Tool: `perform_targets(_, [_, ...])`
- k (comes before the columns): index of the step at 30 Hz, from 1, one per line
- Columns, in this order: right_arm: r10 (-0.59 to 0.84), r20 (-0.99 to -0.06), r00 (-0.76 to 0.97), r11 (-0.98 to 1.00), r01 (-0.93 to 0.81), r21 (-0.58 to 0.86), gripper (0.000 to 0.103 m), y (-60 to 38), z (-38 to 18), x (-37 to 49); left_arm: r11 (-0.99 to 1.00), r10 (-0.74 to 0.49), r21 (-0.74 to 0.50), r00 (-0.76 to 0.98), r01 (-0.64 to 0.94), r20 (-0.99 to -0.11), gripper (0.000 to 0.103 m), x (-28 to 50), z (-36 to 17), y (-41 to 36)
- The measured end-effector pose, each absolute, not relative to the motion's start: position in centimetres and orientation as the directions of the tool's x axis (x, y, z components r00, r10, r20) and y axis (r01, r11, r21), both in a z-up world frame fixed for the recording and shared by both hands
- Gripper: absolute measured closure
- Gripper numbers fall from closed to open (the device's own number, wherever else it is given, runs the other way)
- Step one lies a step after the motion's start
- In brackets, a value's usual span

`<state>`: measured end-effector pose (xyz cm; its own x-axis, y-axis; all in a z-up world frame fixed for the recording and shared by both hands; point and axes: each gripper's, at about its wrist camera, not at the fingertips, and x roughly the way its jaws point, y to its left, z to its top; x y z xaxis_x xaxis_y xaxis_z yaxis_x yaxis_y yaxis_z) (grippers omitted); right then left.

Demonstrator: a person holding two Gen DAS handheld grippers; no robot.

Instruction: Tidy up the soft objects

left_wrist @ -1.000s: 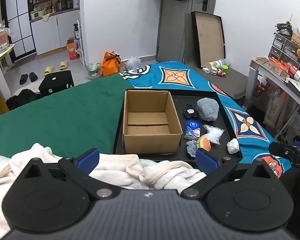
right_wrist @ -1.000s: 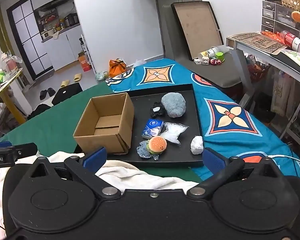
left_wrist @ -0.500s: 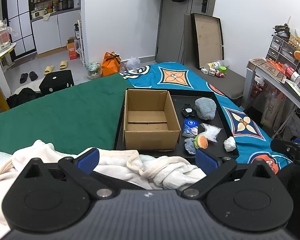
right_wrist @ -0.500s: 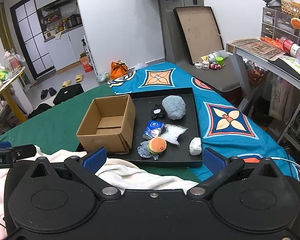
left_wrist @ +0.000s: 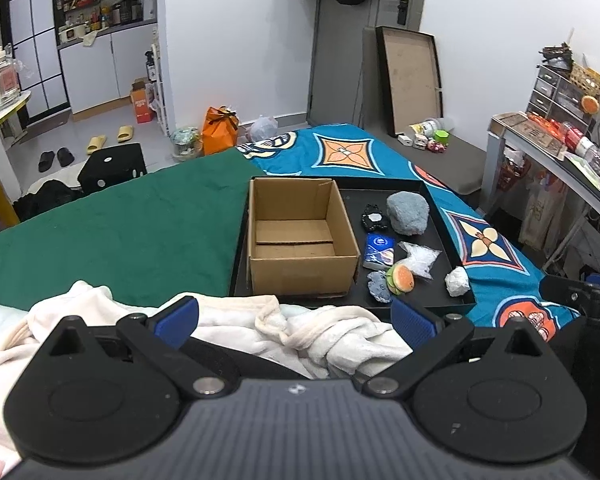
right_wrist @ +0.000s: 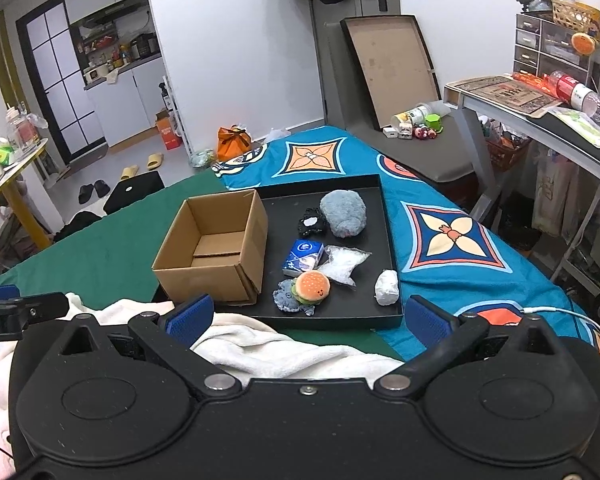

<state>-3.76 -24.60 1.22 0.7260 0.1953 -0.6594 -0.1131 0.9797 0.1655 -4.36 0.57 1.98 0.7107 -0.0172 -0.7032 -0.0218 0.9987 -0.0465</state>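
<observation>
While both hand-held grippers [left_wrist: 294, 316] [right_wrist: 307, 316] gape empty, a cream blanket [left_wrist: 320, 332] lies before the black tray [right_wrist: 384, 208].

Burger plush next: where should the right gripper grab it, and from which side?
Judging by its pose, come from above with the right gripper and pinch across the burger plush's round bun. It lies partly on the grey-blue plush, so stay high to avoid snagging that.
</observation>
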Motion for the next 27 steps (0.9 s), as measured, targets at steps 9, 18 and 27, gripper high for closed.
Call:
perform_targets(9, [0.193,-0.656,0.730,0.980,-0.105,0.171,0.000,-24.9,1.2,-4.1,0.999,-0.017,-0.041,0.714,-0.016,-0.700,0.001,-5.0,1.9,0.5])
perform_targets(18, [0.201,-0.650,0.733,0.978,-0.115,0.173,0.000,-25.2,1.2,-4.5,0.999,-0.020,-0.043,0.715,-0.014,-0.698,0.001,-5.4,2.0,0.3])
perform_targets(27, [0.204,-0.658,0.724,0.978,-0.121,0.171,0.000,-25.2,1.5,-4.4,0.999,-0.017,-0.040,0.716,-0.015,-0.698,0.001,-5.7,2.0,0.2])
